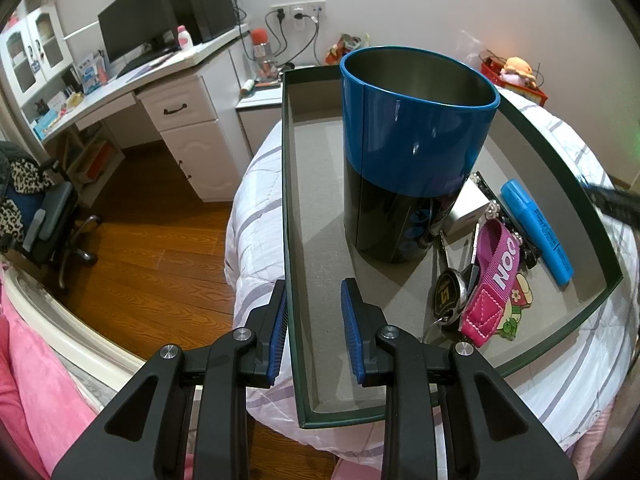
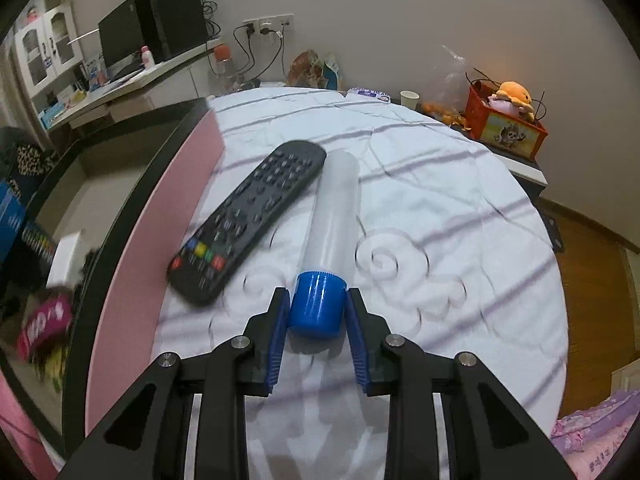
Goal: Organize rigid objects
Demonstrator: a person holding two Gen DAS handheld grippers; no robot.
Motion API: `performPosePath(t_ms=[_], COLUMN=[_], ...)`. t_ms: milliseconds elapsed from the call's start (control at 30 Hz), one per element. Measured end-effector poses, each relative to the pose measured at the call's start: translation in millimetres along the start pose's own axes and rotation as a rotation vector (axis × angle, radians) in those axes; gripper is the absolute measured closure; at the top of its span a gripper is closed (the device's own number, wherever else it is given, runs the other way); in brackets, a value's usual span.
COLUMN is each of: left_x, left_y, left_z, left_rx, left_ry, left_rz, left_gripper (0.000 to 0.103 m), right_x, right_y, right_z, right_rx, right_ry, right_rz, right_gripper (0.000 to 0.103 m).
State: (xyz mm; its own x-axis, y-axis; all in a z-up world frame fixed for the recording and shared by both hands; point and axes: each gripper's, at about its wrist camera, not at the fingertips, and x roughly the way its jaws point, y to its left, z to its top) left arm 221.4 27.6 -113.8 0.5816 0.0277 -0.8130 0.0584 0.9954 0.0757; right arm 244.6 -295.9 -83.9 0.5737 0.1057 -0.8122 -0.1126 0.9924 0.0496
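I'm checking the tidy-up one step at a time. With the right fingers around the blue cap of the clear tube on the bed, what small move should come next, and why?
Probably lift the tube slightly by its blue cap. The right gripper has its fingers against both sides of the cap, while the tube lies flat on the quilt, right beside the remote control. A short, straight lift should clear the remote before carrying the tube to the box.

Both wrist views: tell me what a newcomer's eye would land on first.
In the left view, the tall blue and black tin stands upright in the dark-rimmed box, whose near wall sits between the left gripper's pads. In the right view, the right gripper brackets the blue cap of a frosted tube lying on the quilt beside a black remote.
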Motion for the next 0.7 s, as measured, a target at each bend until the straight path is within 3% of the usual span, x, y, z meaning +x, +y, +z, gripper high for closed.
performPosePath(t_ms=[300,500,533,600,700], left_x=[-1.6,-0.9,-0.7,-1.3,-1.3], left_y=[-0.5,-1.0,-1.4,-1.2,-0.8], left_z=[-0.8,-0.3,-0.1,0.1,0.1], left_rx=[-0.004,-0.004,-0.005,-0.005,-0.006], left_ry=[0.002,0.001,0.001,0.001,0.001], left_rz=[0.009,0.008,0.008,0.006,0.005], left_gripper=[0.078,0.078,0.078,0.078,0.078], right_x=[-39.6,-43.8,-43.5,-40.0,-27.6], right_y=[18.7,15.8,14.9,10.3,0.5], right_z=[-59.1,-58.3,-55.1,-48.2,-29.9], right_rx=[-0.047,-0.007,0.001,0.017,0.059], right_ry=[0.041,0.022,0.008,-0.026,-0.055], right_rz=[0.019,0.022,0.019,0.020,0.041], right_gripper=[0.074,0.074,0.072,0.051,0.050])
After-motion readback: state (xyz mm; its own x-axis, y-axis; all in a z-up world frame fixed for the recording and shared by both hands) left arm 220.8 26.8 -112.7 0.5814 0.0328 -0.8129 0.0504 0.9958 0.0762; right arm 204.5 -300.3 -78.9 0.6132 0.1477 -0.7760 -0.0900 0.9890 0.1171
